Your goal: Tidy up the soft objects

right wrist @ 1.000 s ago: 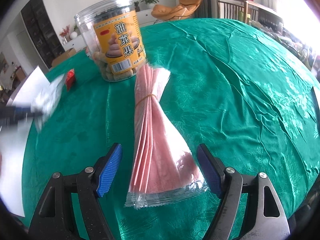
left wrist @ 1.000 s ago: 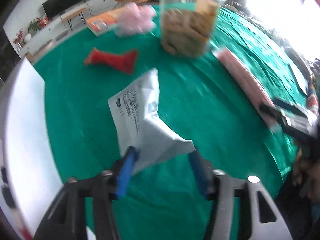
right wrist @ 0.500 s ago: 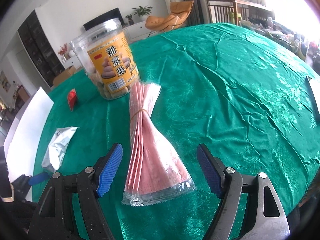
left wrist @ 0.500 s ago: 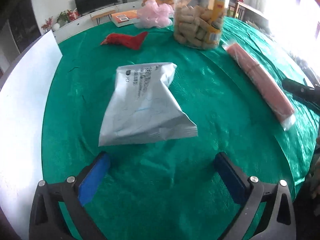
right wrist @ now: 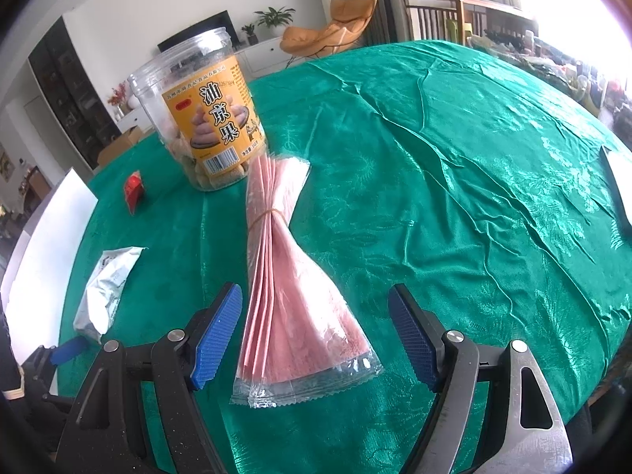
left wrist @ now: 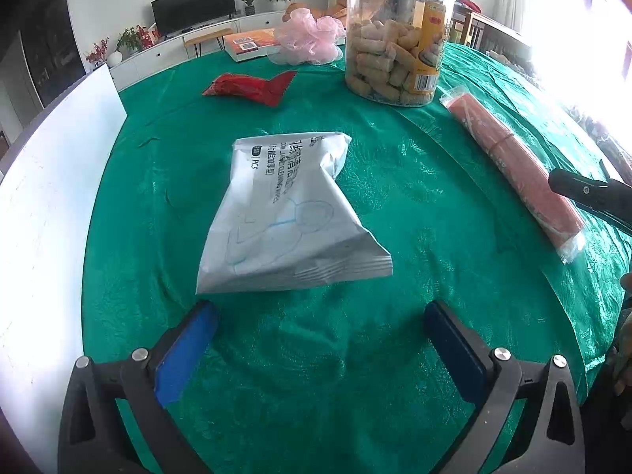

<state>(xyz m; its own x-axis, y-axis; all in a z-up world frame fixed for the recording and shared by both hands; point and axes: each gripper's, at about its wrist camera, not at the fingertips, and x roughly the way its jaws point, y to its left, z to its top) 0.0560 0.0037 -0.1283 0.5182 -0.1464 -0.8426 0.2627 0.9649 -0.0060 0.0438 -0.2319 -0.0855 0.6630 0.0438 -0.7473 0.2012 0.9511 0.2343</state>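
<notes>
A white printed pouch [left wrist: 284,213] lies flat on the green tablecloth [left wrist: 414,205], just ahead of my left gripper [left wrist: 318,316]. That gripper is open wide, its blue pads clear of the pouch. My right gripper [right wrist: 314,296] is open over a banded bundle of pink sachets [right wrist: 284,284], which lies between the pads without touching them. The bundle [left wrist: 513,166] also shows in the left wrist view, and the pouch [right wrist: 104,288] in the right wrist view. Farther back lie a red packet [left wrist: 252,87] and a pink mesh puff [left wrist: 308,39].
A tall clear snack jar [right wrist: 209,118] stands at the bundle's far end. A white board [left wrist: 47,197] runs along the left edge of the table. An orange and white box [left wrist: 249,41] sits at the far edge by the puff.
My left gripper let go of the white pouch and spread wide. The pouch went from hanging in the jaws to lying on the cloth. My right gripper barely moved.
</notes>
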